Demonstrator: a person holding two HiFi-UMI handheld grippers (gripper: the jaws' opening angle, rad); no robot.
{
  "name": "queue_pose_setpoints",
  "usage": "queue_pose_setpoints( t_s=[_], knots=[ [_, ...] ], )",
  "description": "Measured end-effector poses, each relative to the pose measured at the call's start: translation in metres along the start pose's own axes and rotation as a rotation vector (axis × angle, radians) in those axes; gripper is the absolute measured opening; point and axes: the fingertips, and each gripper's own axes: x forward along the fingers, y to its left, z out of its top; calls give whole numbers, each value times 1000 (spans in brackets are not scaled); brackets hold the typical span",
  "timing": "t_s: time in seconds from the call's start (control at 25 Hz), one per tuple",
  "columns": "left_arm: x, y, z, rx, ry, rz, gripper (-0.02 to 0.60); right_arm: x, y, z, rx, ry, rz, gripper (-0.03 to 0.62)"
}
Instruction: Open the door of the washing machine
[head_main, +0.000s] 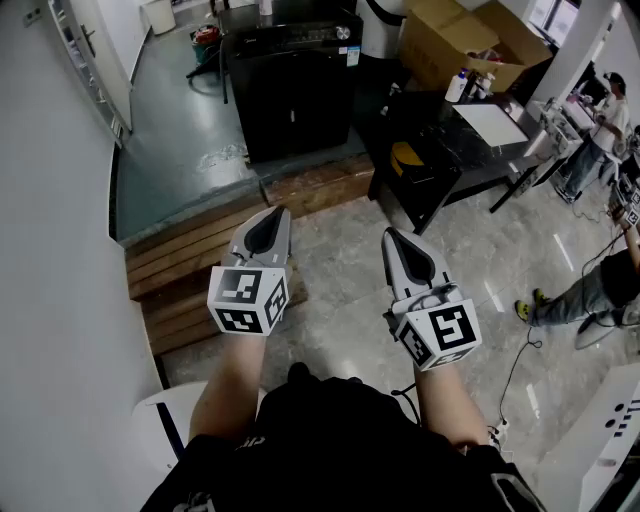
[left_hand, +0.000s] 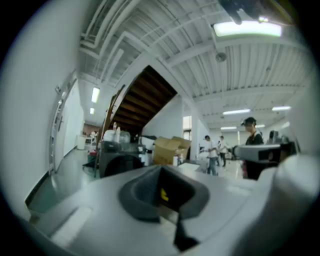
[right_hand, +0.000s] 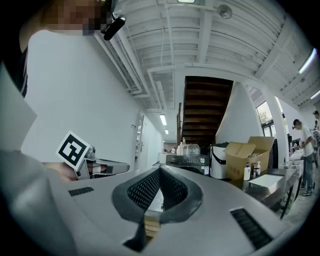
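Note:
The washing machine (head_main: 295, 85) is a black box standing on a raised green floor at the far side of the head view, its door closed. It also shows small and distant as a washing machine (left_hand: 117, 162) in the left gripper view, and in the right gripper view as a washing machine (right_hand: 187, 161). My left gripper (head_main: 270, 215) and right gripper (head_main: 392, 238) are held level side by side, well short of it, over the wooden steps and marble floor. Both have jaws shut with nothing between them: left gripper (left_hand: 161, 172), right gripper (right_hand: 160, 172).
Wooden steps (head_main: 190, 270) lead up to the green floor. Right of the machine stand a black table (head_main: 450, 150) and an open cardboard box (head_main: 470, 40). A white wall (head_main: 50, 250) runs along the left. People (head_main: 600, 290) stand at the right, with a cable on the floor.

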Motion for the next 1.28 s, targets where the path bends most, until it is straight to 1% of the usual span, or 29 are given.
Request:
queue_pose_setpoints(
  t_s=[0.32,0.48,0.56,0.68,0.76,0.92,1.04,1.28],
  knots=[
    [-3,18,-1,10,-3,-9,6,20,22,-2,-13,8,23,-9],
    [-4,35,-2,-1,-6,-12,6,37,34,-2,-23,13,27,-9],
    [-4,43,-4,-7,-4,-21,6,45,39,-5,3,26,33,-9],
    [-2,52,-5,-12,-5,-39,6,55,44,-13,88,34,49,-8],
    [-1,59,-7,-17,-5,-50,6,59,48,-17,115,33,41,-8],
    [-3,70,-14,-22,-2,-73,6,64,55,-19,112,36,9,-6],
    [-1,77,-15,-23,-1,-76,6,69,56,-18,104,41,-7,-6],
    [12,90,-23,-35,27,-66,7,89,60,-29,101,78,23,-6]
  ],
)
